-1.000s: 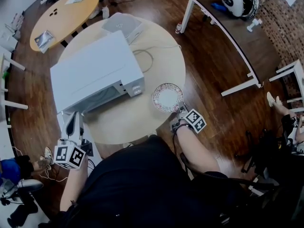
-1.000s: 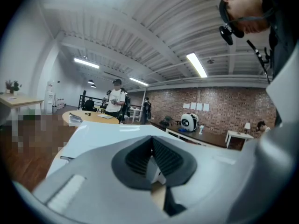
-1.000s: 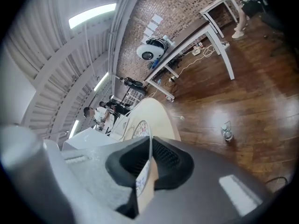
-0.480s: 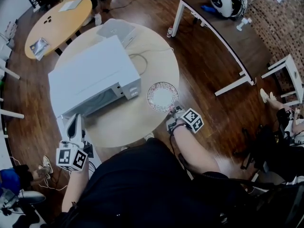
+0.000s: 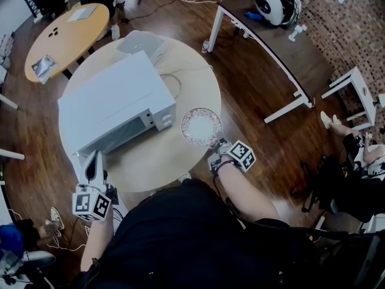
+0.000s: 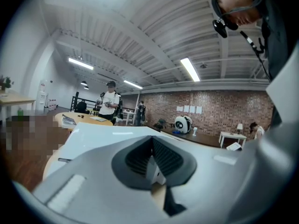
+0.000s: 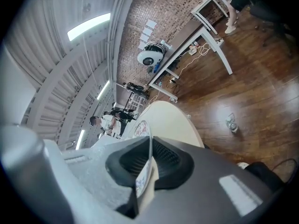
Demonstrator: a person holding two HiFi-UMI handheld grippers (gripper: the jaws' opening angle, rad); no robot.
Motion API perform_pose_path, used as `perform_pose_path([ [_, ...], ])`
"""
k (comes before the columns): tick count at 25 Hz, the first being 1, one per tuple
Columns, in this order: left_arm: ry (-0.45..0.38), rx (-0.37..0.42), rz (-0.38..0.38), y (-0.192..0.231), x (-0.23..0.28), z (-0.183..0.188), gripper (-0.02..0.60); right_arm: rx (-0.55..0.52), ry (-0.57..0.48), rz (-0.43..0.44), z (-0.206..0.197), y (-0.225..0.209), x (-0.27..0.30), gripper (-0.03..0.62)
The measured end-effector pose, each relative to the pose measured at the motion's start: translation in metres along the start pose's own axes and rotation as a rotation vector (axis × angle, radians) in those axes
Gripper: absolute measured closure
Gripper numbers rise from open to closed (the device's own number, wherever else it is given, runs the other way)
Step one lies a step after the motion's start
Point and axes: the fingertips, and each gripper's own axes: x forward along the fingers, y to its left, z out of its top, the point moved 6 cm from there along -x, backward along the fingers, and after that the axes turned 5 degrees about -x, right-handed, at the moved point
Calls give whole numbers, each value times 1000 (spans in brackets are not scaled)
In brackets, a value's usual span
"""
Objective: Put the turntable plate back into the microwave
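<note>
1. Pale round table on a dark wood floor; white microwave on its left part.
2. Turntable plate with a patterned rim, outside the microwave, just right of its control panel, over the table's right side.
3. Right gripper pinching the plate's near rim between its pads.
4. Left gripper by the microwave's near left corner, jaws pressed together, nothing between.
5. Beyond: oval wooden table, long dark desk on white legs, brick wall.

Head view looks steeply down; left gripper view nearly level, both showing microwave.
</note>
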Motion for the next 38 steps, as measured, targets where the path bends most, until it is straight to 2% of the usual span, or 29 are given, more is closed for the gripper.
perform_pose_path([
  [14, -21, 12, -15, 8, -10, 6, 578, 34, 2, 18, -21, 14, -8, 574],
  [38, 4, 25, -14, 11, -30, 3, 578, 14, 74, 61, -48, 36, -12, 574],
])
